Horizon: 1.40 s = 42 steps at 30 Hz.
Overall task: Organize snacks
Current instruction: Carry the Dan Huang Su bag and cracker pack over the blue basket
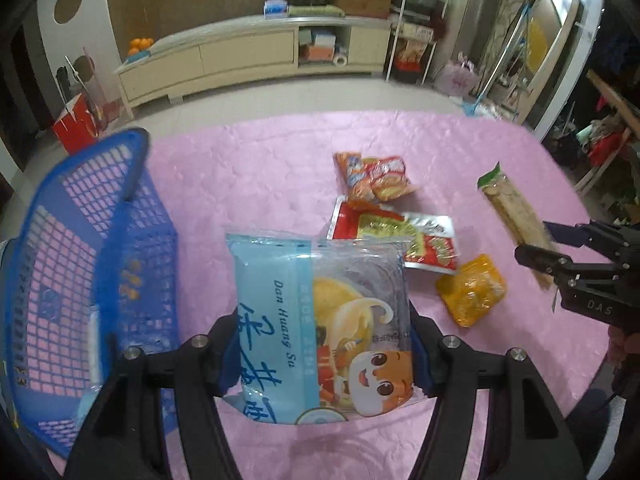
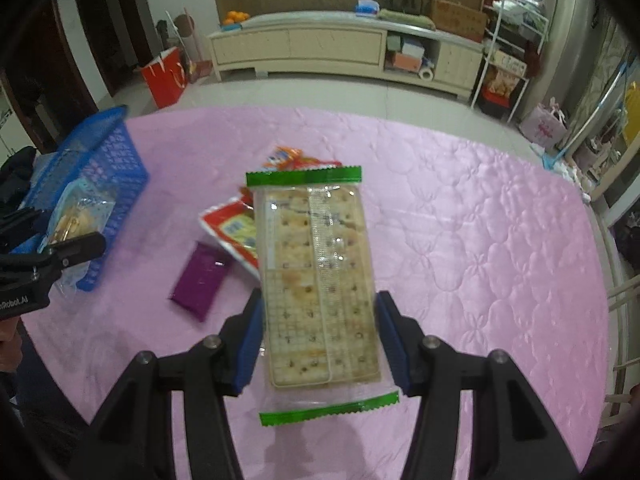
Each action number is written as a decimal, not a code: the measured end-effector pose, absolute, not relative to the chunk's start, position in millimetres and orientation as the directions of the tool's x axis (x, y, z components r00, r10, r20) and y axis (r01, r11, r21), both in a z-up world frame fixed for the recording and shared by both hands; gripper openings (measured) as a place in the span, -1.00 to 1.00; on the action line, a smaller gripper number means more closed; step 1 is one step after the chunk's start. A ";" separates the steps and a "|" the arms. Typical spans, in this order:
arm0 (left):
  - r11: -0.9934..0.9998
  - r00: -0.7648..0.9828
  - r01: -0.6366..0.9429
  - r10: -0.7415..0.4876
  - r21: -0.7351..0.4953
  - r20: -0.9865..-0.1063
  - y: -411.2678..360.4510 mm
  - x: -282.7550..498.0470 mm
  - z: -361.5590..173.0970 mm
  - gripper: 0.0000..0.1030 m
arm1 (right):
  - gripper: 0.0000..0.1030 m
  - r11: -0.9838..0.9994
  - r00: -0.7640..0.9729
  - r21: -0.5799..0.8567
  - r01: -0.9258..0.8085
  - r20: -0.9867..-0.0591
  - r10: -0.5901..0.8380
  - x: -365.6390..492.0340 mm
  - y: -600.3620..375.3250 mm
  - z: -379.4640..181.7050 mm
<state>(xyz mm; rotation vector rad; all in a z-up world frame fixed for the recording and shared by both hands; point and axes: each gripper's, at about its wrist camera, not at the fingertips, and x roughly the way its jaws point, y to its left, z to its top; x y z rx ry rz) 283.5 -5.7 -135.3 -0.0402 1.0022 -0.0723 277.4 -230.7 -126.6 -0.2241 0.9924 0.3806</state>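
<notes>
My left gripper (image 1: 324, 344) is shut on a light blue snack bag (image 1: 280, 280) with a cartoon child on it, held clear above the pink tablecloth (image 1: 248, 168). A blue mesh basket (image 1: 132, 148) stands just left of it. My right gripper (image 2: 320, 340) is shut on a clear cracker packet (image 2: 316, 264) with green ends, also lifted off the cloth. The left wrist view shows the right gripper (image 1: 540, 246) and the cracker packet (image 1: 508, 204) at far right. In the right wrist view the left gripper (image 2: 56, 232) holds the blue bag (image 2: 76, 208) in front of the basket (image 2: 100, 120).
Loose on the cloth lie orange-red packets (image 1: 376, 176), a red and silver packet (image 1: 400, 236), a yellow packet (image 1: 472, 292) and a purple packet (image 2: 200, 276). The table's rounded far edge (image 2: 360, 114) drops to a tiled floor with a long low cabinet (image 2: 340, 48) behind.
</notes>
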 end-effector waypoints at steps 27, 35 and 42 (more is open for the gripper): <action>0.997 0.665 -0.009 -0.046 -0.071 -0.745 135.1 198.2 -55.8 0.23 | 0.14 0.814 0.471 0.026 -0.580 -0.804 0.362 239.7 -51.5 -64.5; 0.996 0.636 -0.070 -0.002 -0.061 -0.772 188.2 197.9 -68.7 0.23 | 0.14 0.751 0.399 0.047 -0.658 -0.825 0.401 237.9 9.4 -79.4; 0.988 0.617 -0.113 -0.012 -0.104 -0.787 218.5 204.8 -86.2 0.24 | 0.14 0.726 0.335 0.062 -0.685 -0.858 0.389 247.5 43.4 -99.9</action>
